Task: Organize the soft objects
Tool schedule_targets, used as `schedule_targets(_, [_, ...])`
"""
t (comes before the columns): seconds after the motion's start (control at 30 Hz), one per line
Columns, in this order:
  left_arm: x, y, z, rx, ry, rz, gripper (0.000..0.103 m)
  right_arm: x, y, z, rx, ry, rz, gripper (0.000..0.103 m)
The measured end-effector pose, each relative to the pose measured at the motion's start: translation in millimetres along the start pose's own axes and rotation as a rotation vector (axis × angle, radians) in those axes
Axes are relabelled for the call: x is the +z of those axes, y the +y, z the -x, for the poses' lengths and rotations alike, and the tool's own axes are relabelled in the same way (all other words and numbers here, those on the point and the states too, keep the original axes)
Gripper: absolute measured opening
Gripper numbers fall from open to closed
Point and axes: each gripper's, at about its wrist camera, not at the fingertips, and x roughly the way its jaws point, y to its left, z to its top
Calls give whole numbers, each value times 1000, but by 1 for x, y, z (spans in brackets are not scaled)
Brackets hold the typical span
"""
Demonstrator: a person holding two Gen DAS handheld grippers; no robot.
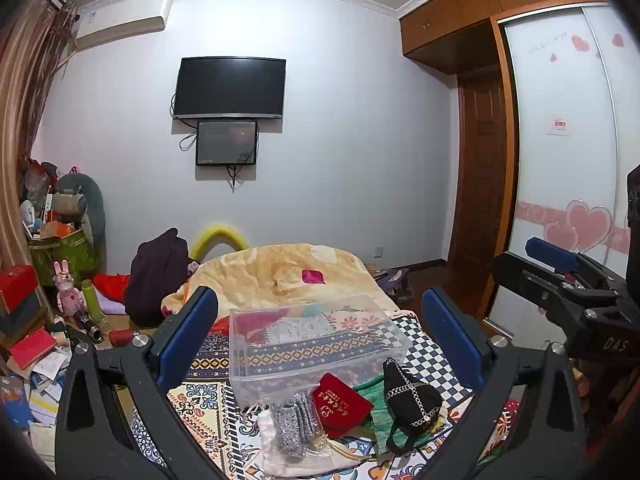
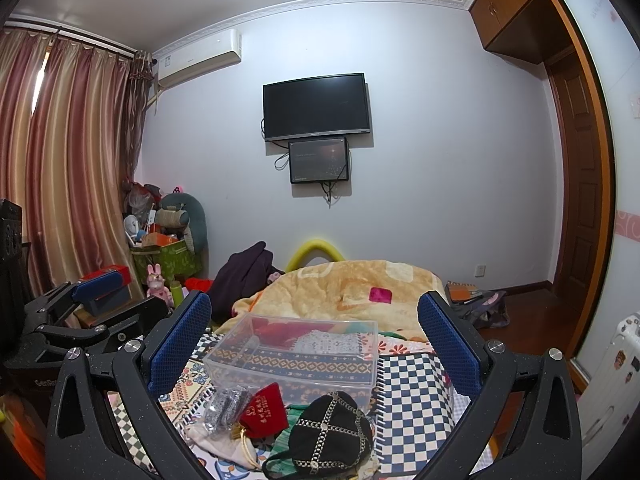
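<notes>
Wall-mounted television (image 1: 230, 88) above a smaller dark screen (image 1: 226, 143); air conditioner (image 1: 124, 20) at upper left. Striped curtain (image 2: 68, 160) at left, wooden door (image 1: 482, 172) at right. Pink rabbit toy (image 1: 68, 292) beside a green box (image 1: 66, 250).

The bed (image 2: 416, 412) wears a patterned cover; on it rests a clear plastic box (image 2: 294, 354), and just in front lie a grey knitted piece (image 2: 224, 404), a red pouch (image 2: 266, 408), a green cloth (image 2: 286, 436) and a black chain-trimmed bag (image 2: 330, 432); a peach blanket (image 2: 352, 284) is heaped beyond the box.
</notes>
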Motion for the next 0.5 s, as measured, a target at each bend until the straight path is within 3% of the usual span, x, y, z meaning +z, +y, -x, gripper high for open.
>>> schedule_targets(0.5, [1,-1,0,-1,-5,6,103,0,0,1,0,-2,-1,103])
